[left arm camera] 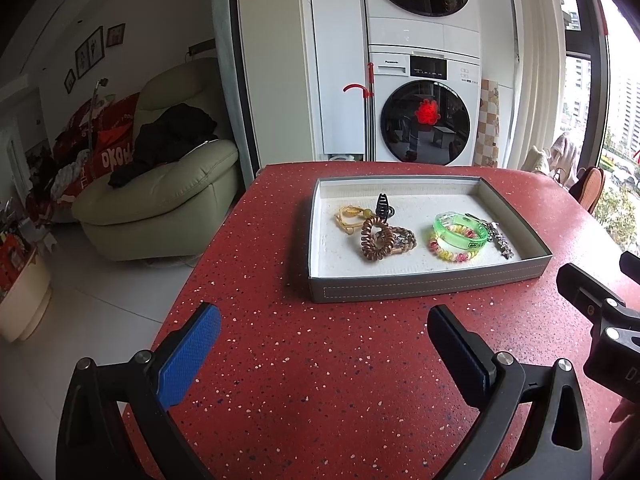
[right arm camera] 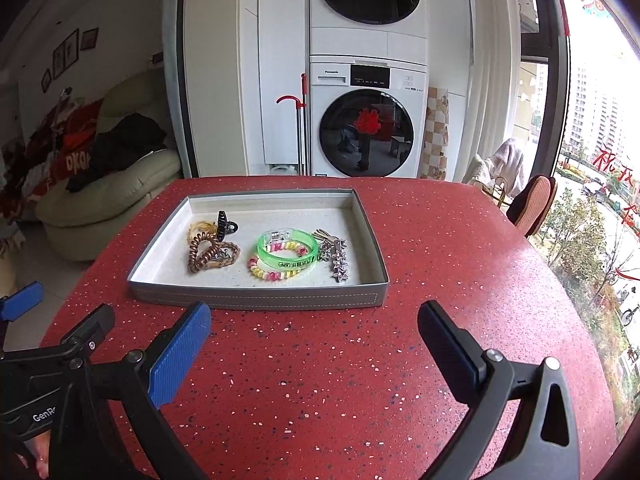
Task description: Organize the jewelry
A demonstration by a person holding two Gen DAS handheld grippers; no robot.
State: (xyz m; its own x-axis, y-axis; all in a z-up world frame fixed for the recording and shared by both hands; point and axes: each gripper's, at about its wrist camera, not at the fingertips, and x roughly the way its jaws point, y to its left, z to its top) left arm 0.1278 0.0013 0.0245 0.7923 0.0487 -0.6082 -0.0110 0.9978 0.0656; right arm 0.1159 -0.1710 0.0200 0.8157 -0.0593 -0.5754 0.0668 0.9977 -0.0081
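Note:
A grey tray (left arm camera: 432, 286) (right arm camera: 256, 298) stands on the red speckled table. In it lie a green bangle (left arm camera: 460, 232) (right arm camera: 286, 254), a pastel coil band (left arm camera: 450, 254) (right arm camera: 272, 272), a brown coil tie (left arm camera: 376, 240) (right arm camera: 202, 252), a black claw clip (left arm camera: 384, 205) (right arm camera: 225, 226), a yellow cord (left arm camera: 348, 218), and a silver star clip (left arm camera: 505, 242) (right arm camera: 340, 264). My left gripper (left arm camera: 324, 344) is open and empty, short of the tray. My right gripper (right arm camera: 314, 344) is open and empty, also short of the tray.
The red table (left arm camera: 320, 400) (right arm camera: 460, 260) has its left edge near a cream sofa (left arm camera: 160, 192). Stacked washer and dryer (left arm camera: 424, 120) stand behind. A chair back (right arm camera: 534, 204) sits at the right by the window. The right gripper's body shows in the left wrist view (left arm camera: 600, 320).

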